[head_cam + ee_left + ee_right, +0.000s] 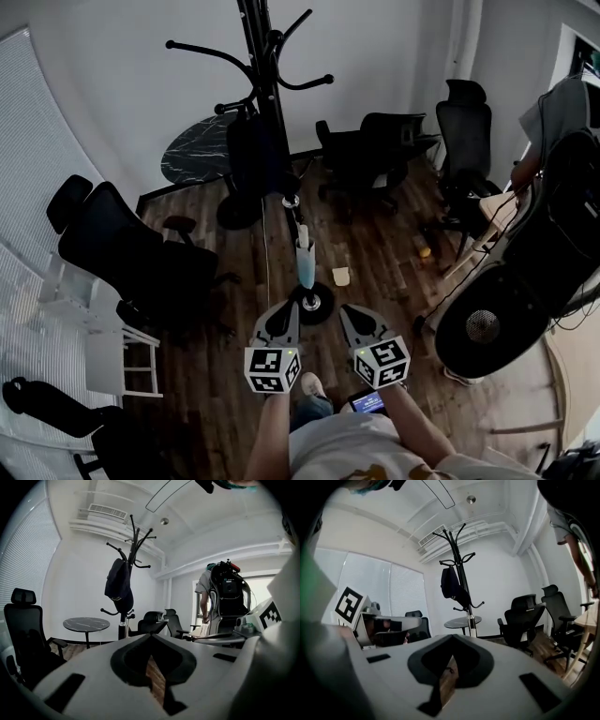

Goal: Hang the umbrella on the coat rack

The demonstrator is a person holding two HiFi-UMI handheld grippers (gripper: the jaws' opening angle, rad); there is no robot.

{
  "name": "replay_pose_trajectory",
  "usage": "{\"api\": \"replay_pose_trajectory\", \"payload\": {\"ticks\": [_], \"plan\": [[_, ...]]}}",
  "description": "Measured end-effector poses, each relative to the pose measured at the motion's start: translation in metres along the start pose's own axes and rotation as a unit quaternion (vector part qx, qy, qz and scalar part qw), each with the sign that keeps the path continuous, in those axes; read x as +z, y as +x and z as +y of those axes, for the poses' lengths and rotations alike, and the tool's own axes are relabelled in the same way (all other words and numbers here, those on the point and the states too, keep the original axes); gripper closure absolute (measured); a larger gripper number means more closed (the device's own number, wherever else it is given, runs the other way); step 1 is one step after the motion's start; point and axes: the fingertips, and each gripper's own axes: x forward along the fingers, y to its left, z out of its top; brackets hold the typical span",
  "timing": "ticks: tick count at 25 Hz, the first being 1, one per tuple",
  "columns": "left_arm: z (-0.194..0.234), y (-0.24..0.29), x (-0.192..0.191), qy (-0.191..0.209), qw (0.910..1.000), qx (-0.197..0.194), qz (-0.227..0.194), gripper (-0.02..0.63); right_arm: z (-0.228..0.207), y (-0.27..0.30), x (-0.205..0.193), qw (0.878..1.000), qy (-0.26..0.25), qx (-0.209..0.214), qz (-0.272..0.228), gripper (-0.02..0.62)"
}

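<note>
The black coat rack stands in the middle of the room, its round base on the wood floor just ahead of me. A dark folded umbrella hangs from one of its hooks; it also shows in the left gripper view as the umbrella and in the right gripper view as the umbrella. My left gripper and right gripper are held side by side near my body, well short of the rack. Both are shut with nothing between the jaws: left gripper, right gripper.
Black office chairs stand to the left and behind the rack. A round dark marble table sits at the back wall. A person with a backpack stands at a desk to the right. A white stool is near left.
</note>
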Motion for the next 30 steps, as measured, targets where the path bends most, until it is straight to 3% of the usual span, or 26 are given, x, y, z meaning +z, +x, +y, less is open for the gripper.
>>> {"api": "replay_pose_trajectory", "payload": {"ticks": [15,30], "plan": [[-0.009,0.003,-0.002,0.009,0.9999,-0.004,0.004,0.586,-0.005,-0.008,-0.007,1.0,-0.002,0.003,0.01,0.584],[0.001,0.007,-0.005,-0.011,0.9998,0.006,0.014,0.586,-0.008,-0.004,-0.004,1.0,0.004,0.002,0.013,0.584]]}}
